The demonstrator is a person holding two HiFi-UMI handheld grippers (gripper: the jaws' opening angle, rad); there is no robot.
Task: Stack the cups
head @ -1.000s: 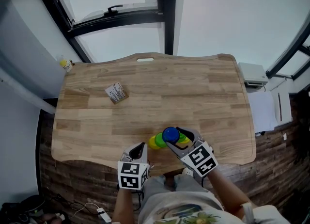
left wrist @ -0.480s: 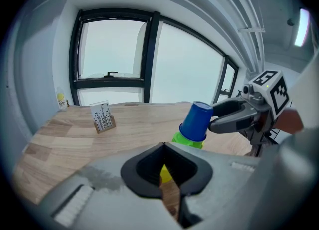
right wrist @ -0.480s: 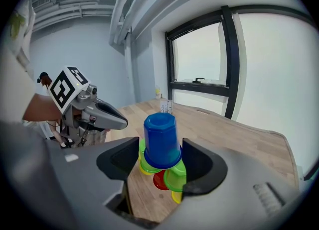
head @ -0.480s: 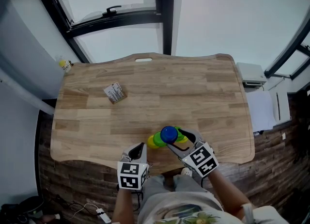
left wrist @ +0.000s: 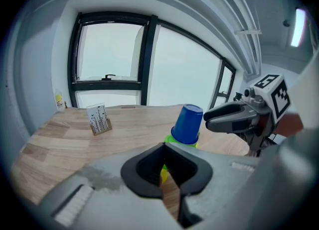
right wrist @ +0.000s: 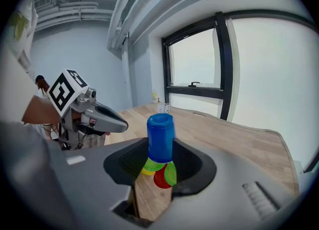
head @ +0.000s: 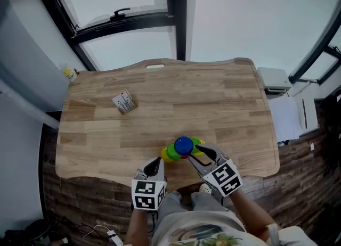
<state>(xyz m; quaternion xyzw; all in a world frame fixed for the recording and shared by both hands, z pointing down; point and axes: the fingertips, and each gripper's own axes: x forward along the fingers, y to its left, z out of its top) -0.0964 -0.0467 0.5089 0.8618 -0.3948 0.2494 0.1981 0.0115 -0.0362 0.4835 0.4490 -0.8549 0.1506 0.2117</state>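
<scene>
table (head: 106, 133): wood top, the largest item; all else sits on it.

right gripper (head: 194, 152): at the near edge, jaws about half apart and just been closing, the blue cup standing between them. no view shows the pads pressing on it, so contact is not confirmed.

left gripper (head: 154, 164): beside the cups on their left, jaws fully together, empty.

blue cup (right wrist: 160, 137): upside down and slightly tilted, topmost of the cluster near the table's front edge.

green cup (left wrist: 180, 139), yellow cup (right wrist: 145, 171), red cup (right wrist: 158, 178): under the blue one, rims fanned out and not squarely nested.

handling, by judgement: thin plastic, light, smooth and tapered, likely to flex or slip upward under a hard squeeze. take hold across the blue cup's mid wall with light pressure, lifting straight so the loose lower cups do not scatter.

card stand (head: 126, 101): far left, well apart.

bottle (head: 68, 72): the table's far left corner.
</scene>
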